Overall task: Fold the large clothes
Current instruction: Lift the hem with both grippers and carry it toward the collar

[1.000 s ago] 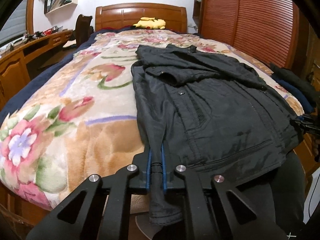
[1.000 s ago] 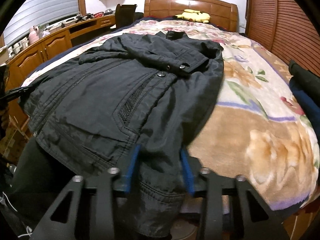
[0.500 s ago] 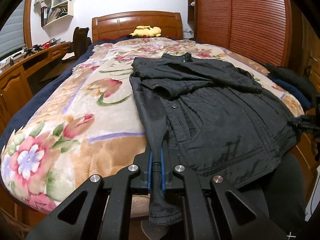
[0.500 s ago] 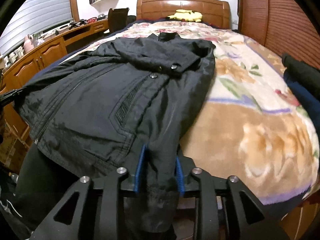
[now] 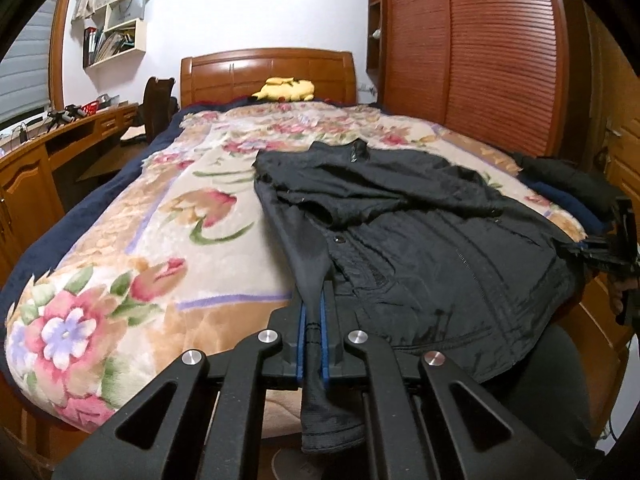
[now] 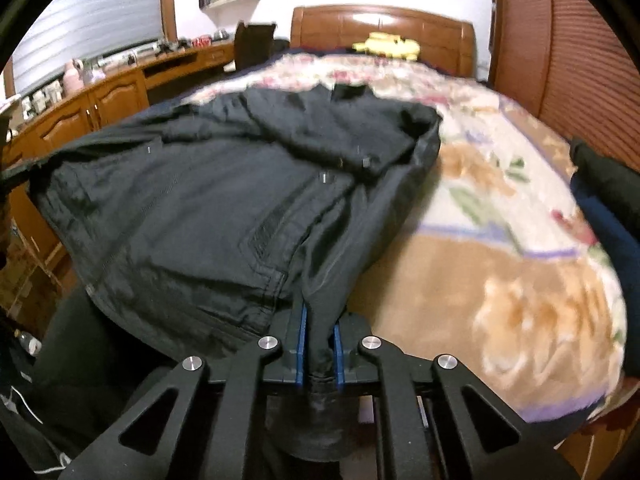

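Note:
A large black jacket (image 5: 420, 240) lies on the bed with a floral blanket (image 5: 168, 232), its sleeves folded across the chest and its collar toward the headboard. My left gripper (image 5: 312, 320) is shut on the jacket's bottom hem at its left corner, at the foot of the bed. My right gripper (image 6: 318, 344) is shut on the hem at the other corner of the jacket (image 6: 200, 208). The hem is lifted and pulled taut past the foot edge of the blanket (image 6: 500, 280). The right gripper's tip also shows at the right edge of the left wrist view (image 5: 612, 248).
Folded dark clothes (image 5: 568, 188) lie on the bed's right side. A yellow plush toy (image 5: 286, 89) sits at the wooden headboard (image 5: 268, 72). A wooden desk (image 5: 36, 168) runs along the left; a slatted wardrobe (image 5: 480, 52) stands on the right.
Both grippers have drawn back toward the foot of the bed and lower, pulling the jacket's hem taut. The right gripper's jaws have closed from wide to tight on the hem.

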`<control>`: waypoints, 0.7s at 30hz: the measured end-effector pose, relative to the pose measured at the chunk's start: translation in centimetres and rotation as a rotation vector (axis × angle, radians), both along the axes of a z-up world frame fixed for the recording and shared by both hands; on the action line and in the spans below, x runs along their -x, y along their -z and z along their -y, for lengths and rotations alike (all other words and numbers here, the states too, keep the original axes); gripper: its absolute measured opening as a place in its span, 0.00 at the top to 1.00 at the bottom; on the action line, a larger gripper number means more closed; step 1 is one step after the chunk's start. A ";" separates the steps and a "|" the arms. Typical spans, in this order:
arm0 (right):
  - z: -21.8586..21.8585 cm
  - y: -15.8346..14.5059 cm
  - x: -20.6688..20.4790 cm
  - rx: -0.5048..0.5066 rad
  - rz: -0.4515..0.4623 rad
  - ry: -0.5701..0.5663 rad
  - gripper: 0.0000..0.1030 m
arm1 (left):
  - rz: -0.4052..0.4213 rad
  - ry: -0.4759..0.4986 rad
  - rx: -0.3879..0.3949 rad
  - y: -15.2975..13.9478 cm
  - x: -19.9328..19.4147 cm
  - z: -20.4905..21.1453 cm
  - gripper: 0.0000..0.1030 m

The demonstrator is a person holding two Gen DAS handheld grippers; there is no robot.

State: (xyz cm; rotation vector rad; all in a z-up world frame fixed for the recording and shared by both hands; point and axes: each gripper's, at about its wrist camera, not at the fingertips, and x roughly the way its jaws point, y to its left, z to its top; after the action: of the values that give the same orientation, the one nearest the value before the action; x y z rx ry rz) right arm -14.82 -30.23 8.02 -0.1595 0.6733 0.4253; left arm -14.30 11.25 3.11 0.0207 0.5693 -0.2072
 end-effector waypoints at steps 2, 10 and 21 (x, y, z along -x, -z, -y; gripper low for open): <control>0.6 -1.4 0.3 -0.033 0.033 0.005 0.91 | 0.018 0.007 -0.003 -0.7 0.6 0.2 0.94; 2.2 -6.5 2.0 -0.102 0.148 -0.021 0.92 | 0.134 0.028 0.024 -5.2 3.4 0.3 0.94; 4.3 -13.4 6.1 -0.145 0.313 -0.061 0.93 | 0.293 0.026 0.054 -13.0 4.5 -0.1 0.94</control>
State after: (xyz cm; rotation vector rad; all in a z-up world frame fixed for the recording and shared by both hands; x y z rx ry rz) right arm -20.92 -34.51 21.38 -0.1059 0.3296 0.4942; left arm -18.82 11.38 16.15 0.0061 0.2713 -0.2403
